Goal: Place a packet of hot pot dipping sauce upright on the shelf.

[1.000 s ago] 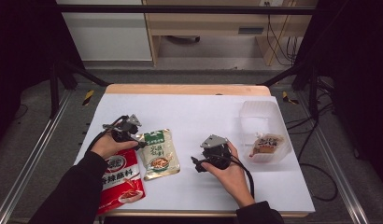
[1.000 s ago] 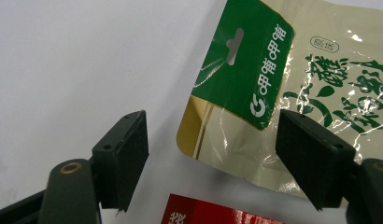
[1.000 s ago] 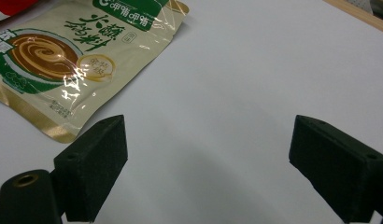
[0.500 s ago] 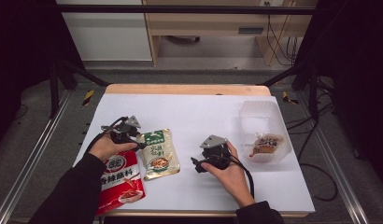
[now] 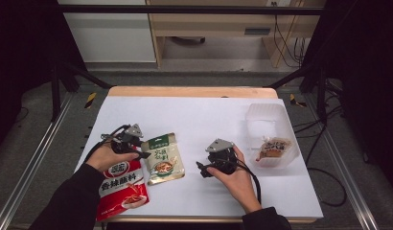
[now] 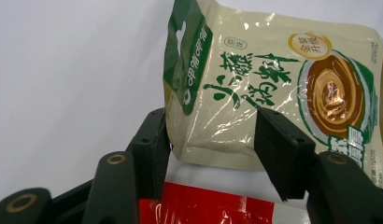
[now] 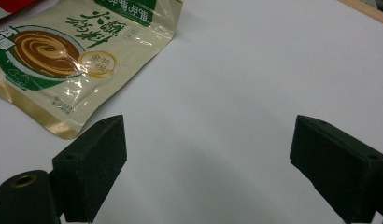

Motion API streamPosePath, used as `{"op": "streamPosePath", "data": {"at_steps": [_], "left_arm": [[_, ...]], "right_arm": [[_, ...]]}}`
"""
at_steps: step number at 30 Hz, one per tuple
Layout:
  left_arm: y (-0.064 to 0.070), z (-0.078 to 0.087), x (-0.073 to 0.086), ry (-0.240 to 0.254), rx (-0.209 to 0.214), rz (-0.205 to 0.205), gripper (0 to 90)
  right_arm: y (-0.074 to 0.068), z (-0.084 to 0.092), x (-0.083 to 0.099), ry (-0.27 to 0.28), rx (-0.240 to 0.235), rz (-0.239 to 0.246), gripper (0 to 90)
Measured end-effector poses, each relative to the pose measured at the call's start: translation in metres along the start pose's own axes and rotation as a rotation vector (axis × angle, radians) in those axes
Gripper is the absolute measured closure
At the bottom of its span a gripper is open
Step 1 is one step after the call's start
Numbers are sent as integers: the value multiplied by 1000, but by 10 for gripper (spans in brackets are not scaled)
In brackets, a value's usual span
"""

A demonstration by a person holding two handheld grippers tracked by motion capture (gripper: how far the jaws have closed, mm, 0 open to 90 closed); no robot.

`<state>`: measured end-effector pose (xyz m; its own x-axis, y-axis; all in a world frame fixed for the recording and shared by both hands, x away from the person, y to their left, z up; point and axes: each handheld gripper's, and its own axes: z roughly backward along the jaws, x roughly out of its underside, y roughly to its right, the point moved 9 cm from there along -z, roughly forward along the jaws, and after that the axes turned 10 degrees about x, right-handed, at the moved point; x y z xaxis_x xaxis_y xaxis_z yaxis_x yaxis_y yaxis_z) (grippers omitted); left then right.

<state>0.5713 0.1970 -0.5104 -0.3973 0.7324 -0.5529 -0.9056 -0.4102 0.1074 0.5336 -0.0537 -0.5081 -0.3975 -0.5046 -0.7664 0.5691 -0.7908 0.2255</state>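
Cream-and-green sauce pouch (image 6: 255, 88) sits between the left gripper (image 6: 217, 140) jaws, which have just been closing without clamping it; the right gripper (image 7: 203, 163), at three o'clock, stands released.

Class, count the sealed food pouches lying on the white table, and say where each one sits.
2. The cream and green pouch lies beside the left gripper. The red pouch lies at the near left edge, partly under the person's left hand. The packet in the clear tub is not counted.
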Motion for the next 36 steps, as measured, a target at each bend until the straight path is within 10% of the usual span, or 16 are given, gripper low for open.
{"op": "streamPosePath", "data": {"at_steps": [36], "left_arm": [[-12, 7, -6, 39, -90, 22, 900]], "right_arm": [[3, 0, 3, -6, 31, 16, 110]]}}
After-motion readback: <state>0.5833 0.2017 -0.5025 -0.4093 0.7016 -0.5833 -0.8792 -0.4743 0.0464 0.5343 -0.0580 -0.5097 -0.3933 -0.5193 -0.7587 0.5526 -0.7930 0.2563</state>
